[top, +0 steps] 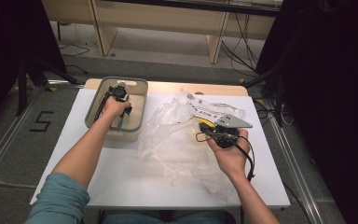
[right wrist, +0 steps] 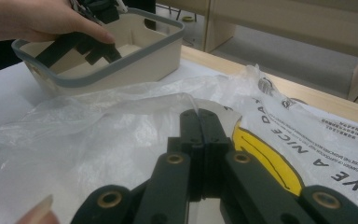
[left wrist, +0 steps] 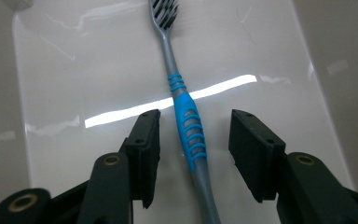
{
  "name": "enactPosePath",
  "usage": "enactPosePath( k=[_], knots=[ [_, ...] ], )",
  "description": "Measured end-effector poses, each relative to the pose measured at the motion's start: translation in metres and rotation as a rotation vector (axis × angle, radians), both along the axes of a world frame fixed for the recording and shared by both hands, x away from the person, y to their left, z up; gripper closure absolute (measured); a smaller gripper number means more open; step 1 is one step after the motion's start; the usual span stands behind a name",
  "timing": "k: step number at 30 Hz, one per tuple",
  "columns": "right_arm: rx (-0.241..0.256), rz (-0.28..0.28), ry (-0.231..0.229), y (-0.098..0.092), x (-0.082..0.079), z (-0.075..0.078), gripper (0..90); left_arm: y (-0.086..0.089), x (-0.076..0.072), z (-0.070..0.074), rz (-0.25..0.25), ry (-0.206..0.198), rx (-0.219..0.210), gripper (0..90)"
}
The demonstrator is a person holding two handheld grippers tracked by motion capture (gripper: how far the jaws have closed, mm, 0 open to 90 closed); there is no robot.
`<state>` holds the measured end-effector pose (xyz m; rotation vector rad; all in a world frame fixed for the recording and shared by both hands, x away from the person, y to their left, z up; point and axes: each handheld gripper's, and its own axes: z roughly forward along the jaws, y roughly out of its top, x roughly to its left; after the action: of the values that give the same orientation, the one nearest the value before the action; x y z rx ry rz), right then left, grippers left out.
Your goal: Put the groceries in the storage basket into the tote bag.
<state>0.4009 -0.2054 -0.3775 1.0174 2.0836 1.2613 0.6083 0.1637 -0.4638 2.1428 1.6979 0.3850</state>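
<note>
Starting at the left, the left gripper (left wrist: 193, 156) hangs inside the beige bin (top: 141, 100) with its jaws spread, one on each side of the blue-and-grey toothbrush (left wrist: 188, 123), which lies flat on the bin's glossy floor. The jaws do not yet touch the handle, and the likeliest slip, in my judgement, is that they close on the narrow, rounded grip off-centre and roll or flick the brush away across the smooth floor. The bin's walls stand close around the gripper and leave little room to tilt, so a jaw could also catch the grey rim when lifting out.

To the right of the bin, a crumpled clear plastic bag (top: 177, 135) with black print and a yellow patch sprawls over the white surface (top: 121, 182), its edge near the bin's side wall. The right gripper (right wrist: 200, 122) is clenched on a fold of that film. The thin plastic may slide out of the pinch or sag shut, hiding the bag's mouth from the brush.
</note>
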Motion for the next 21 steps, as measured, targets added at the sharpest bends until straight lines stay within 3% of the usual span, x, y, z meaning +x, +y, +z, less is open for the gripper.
enactPosePath(
  k=[9,21],
  knots=[
    [-0.001,0.003,-0.001,0.0001,-0.0002,-0.0001,90.0,-0.0015,0.0,0.0005,-0.005,0.005,0.007,60.8],
    [-0.006,0.01,0.007,0.0013,-0.0006,-0.0006,90.0,-0.0006,-0.0002,0.0015,0.041,0.02,0.011,74.1]
  ],
)
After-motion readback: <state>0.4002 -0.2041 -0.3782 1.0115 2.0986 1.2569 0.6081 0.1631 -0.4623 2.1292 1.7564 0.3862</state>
